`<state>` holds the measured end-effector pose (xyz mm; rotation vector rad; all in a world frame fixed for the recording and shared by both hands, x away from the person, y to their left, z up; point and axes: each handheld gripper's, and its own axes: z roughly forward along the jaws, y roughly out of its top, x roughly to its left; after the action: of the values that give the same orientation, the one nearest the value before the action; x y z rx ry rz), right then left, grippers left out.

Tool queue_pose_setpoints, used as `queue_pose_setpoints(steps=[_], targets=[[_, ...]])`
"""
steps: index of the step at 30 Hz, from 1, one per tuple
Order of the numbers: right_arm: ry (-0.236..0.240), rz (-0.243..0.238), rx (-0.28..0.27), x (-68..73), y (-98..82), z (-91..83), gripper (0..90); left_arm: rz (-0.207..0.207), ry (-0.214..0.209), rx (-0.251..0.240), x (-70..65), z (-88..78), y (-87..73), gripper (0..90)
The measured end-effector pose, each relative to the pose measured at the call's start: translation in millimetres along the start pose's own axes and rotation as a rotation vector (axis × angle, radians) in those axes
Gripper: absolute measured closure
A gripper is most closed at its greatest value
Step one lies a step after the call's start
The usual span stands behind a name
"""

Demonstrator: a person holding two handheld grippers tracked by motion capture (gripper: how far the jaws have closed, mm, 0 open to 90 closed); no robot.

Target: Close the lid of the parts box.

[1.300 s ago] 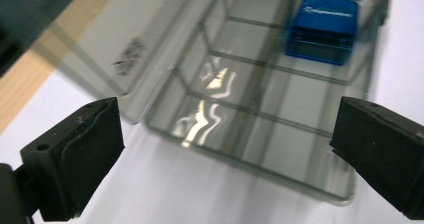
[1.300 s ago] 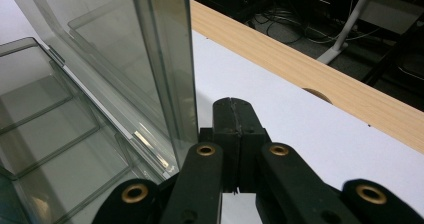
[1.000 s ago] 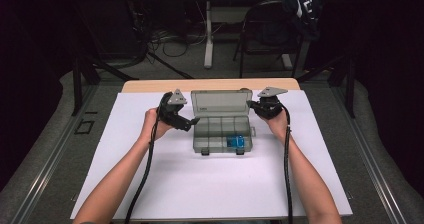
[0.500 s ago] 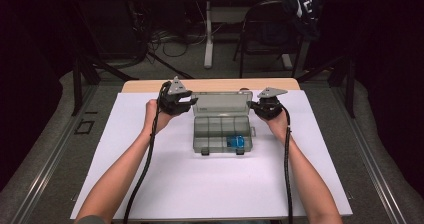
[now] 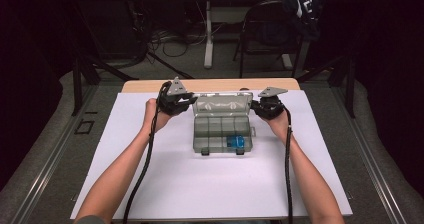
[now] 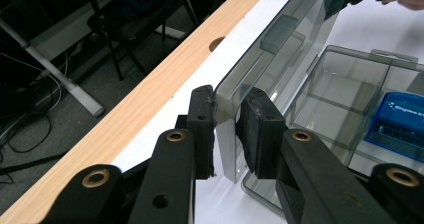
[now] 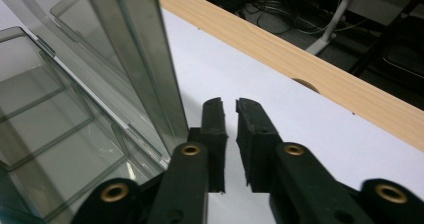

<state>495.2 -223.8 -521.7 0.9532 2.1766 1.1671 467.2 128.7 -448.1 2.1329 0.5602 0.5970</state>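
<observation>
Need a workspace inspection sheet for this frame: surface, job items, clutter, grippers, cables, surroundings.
Surface: white sheet over a wooden table.
Job's things: clear compartment box, lid raised; blue item in one compartment.
Clutter: nothing seen.
Grippers: left gripper jaws have just been closing, lid's side edge between the pads; right gripper jaws have just been opening, nothing between them, beside the lid.
Cables: one trails from each gripper along the forearm.
Surroundings: chair, floor cables.

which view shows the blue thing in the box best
The high view: the blue item sits whole in a front compartment of the clear box. The left gripper view shows part of it at the frame edge, closer, with white lettering.
</observation>
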Motion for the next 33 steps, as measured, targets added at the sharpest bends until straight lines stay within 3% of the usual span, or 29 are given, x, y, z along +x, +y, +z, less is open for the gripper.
queue_pose_setpoints(steps=[11,16,23,33], targets=[[-0.002,0.009,0.095,0.1,5.8,-28.1,48.4,0.016,-0.019,-0.014,-2.5,-3.9,-4.0,77.7],[0.015,-0.01,0.096,4.8,12.9,-40.1,34.6,0.025,-0.021,-0.014,-4.1,-5.1,-4.5,78.0],[0.026,-0.074,0.061,19.8,33.6,-49.7,43.4,0.035,-0.024,-0.009,-6.0,-6.5,-4.9,78.3],[0.04,-0.112,0.016,32.8,52.9,-54.5,69.0,0.05,-0.034,-0.01,-7.1,-8.1,-6.3,78.6]])
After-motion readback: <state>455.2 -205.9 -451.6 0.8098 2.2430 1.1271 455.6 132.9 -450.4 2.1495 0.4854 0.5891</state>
